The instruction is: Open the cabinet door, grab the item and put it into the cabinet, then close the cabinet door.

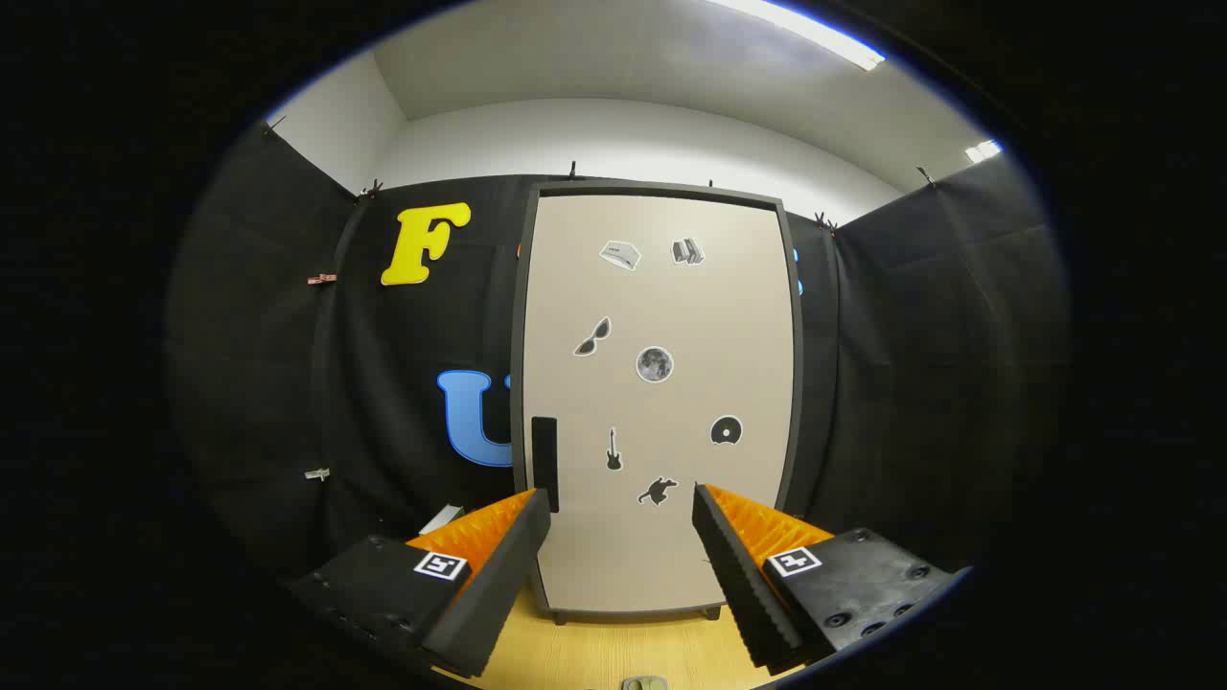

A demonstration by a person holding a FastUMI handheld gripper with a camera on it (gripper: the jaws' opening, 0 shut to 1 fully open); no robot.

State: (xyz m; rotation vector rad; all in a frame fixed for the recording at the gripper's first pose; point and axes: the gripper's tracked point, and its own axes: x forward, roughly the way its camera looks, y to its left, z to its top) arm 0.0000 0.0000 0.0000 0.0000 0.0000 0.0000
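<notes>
Cabinet (661, 316) stands at twelve o'clock beyond the gripper (621, 513), its beige door (671, 556) shut, a dark handle (544, 462) at the door's nine-o'clock edge. Gripper fingers spread wide apart, clamping nothing. A small item (644, 682) lies on the wooden table (594, 652) at six o'clock, between the fingers.

Ribbed fingers (738, 565), 2 square markers.

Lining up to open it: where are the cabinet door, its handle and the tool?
Door (671, 316): gripper view, bare panel middle.
Handle (544, 462): gripper view, middle of the bar.
Tool (621, 508): gripper view, open, midway between fingertips.
</notes>
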